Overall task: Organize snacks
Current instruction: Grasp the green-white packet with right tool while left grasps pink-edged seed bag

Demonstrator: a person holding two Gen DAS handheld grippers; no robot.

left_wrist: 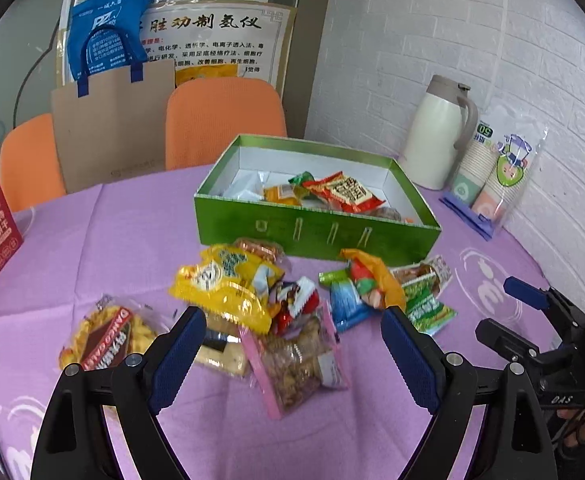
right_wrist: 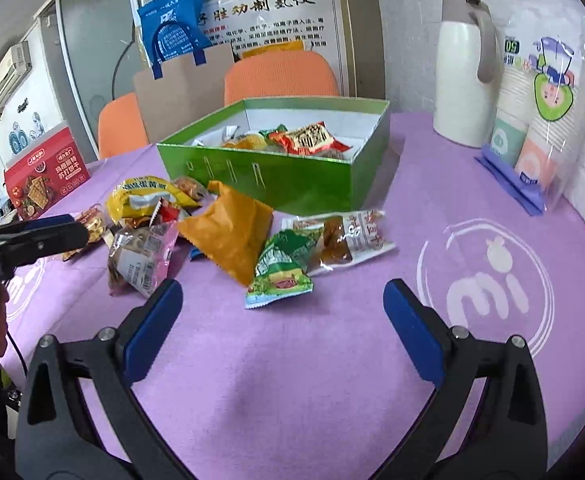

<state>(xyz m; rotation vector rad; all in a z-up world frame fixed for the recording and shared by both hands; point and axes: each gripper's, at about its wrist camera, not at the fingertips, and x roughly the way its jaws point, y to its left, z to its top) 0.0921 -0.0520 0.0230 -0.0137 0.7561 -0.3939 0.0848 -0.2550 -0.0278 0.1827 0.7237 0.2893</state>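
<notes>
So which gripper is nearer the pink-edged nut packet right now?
Left. The left gripper hangs open right above the pink-edged nut packet. The right gripper is open off to the packet's right, over bare cloth.

Office break corner: wall posters [left_wrist: 212, 36], thermos [left_wrist: 436, 132], paper cups [left_wrist: 488, 176].

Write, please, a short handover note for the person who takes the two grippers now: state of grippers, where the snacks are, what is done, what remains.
Left gripper: open, empty, over the pile.
Right gripper: open, empty, above the purple tablecloth.
Green box: open, several packets inside, including a red packet.
Left on the cloth: yellow bag, pink-edged packet, orange packet, green packet, clear packet, others.
Remaining: move these into the box.
</notes>
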